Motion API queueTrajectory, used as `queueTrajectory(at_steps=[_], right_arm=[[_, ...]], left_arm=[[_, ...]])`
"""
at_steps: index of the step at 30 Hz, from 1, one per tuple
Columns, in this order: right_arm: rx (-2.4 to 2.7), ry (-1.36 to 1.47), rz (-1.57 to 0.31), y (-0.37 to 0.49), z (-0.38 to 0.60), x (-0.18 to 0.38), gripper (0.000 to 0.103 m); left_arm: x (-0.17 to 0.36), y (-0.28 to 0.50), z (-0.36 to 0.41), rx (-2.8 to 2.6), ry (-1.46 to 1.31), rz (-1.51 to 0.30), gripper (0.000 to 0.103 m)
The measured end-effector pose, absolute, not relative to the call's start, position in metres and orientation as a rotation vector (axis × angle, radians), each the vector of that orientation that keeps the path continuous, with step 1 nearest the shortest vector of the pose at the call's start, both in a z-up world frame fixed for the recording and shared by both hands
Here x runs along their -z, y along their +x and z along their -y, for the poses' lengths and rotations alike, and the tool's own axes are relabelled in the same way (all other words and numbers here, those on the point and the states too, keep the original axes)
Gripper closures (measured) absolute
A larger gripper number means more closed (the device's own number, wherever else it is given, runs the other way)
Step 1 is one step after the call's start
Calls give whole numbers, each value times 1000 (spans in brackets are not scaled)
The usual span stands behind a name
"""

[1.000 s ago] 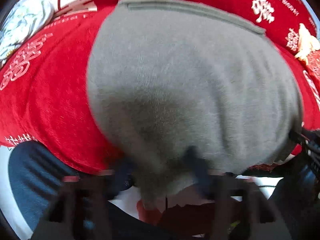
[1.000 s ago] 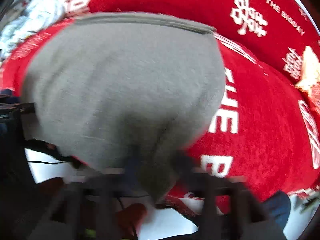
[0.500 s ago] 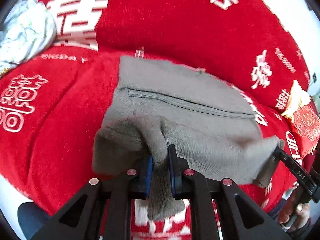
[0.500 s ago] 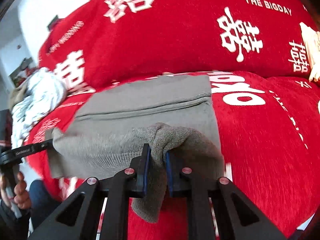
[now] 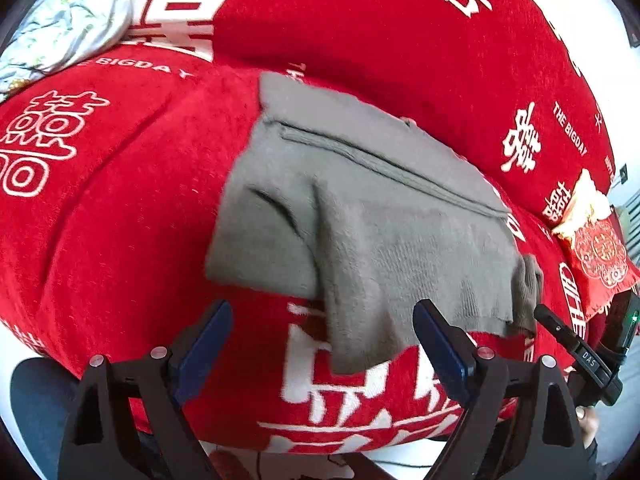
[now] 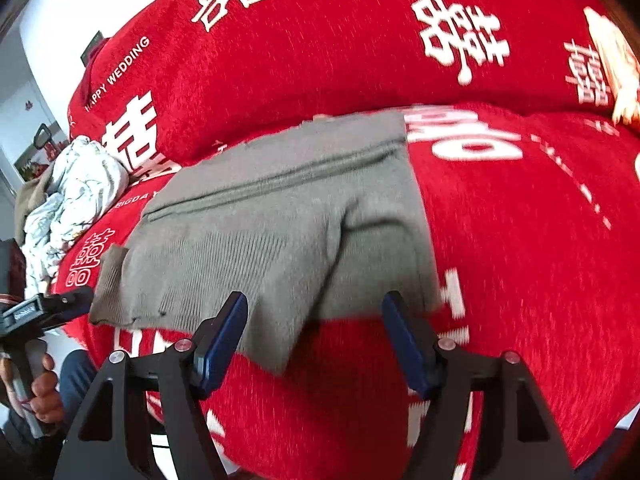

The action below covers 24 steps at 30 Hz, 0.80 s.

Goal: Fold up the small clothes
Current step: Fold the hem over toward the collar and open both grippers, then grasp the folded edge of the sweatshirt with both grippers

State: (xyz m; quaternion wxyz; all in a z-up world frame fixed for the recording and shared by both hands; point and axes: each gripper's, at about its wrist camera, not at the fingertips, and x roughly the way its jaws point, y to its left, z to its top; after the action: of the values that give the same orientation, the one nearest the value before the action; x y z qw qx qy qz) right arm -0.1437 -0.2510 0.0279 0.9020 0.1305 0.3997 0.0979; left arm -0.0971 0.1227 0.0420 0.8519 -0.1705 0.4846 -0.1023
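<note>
One grey knitted garment [image 5: 372, 208] lies folded on the red cover [image 5: 120, 220], its near edge hanging toward the two grippers. The left gripper [image 5: 322, 344] and right gripper [image 6: 314, 340] both gape wide, holding nothing. One pale floral bundle [image 5: 64, 20] sits far left.

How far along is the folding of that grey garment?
One fold looks done: the grey garment lies doubled over on the red blanket, its near edge hanging down unevenly. Nothing is in hand; the left tool and right tool are both open and empty. Probably left: smoothing the loose corner and another fold.
</note>
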Motion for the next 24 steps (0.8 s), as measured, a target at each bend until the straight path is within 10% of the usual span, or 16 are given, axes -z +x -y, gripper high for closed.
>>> queueTrajectory(at_steps=[6, 8, 10, 24], right_arm=[[-266, 311, -841, -134, 245, -27, 31], [-283, 320, -864, -125, 241, -23, 46], [-299, 309, -887, -117, 235, -19, 71], [-355, 334, -753, -130, 244, -65, 91]], left_arm=[[-46, -86, -92, 231, -309, -1032, 14], [-40, -80, -86, 246, -295, -1067, 65], [-34, -74, -86, 251, -304, -1108, 85], [-80, -80, -103, 259, -343, -935, 91]])
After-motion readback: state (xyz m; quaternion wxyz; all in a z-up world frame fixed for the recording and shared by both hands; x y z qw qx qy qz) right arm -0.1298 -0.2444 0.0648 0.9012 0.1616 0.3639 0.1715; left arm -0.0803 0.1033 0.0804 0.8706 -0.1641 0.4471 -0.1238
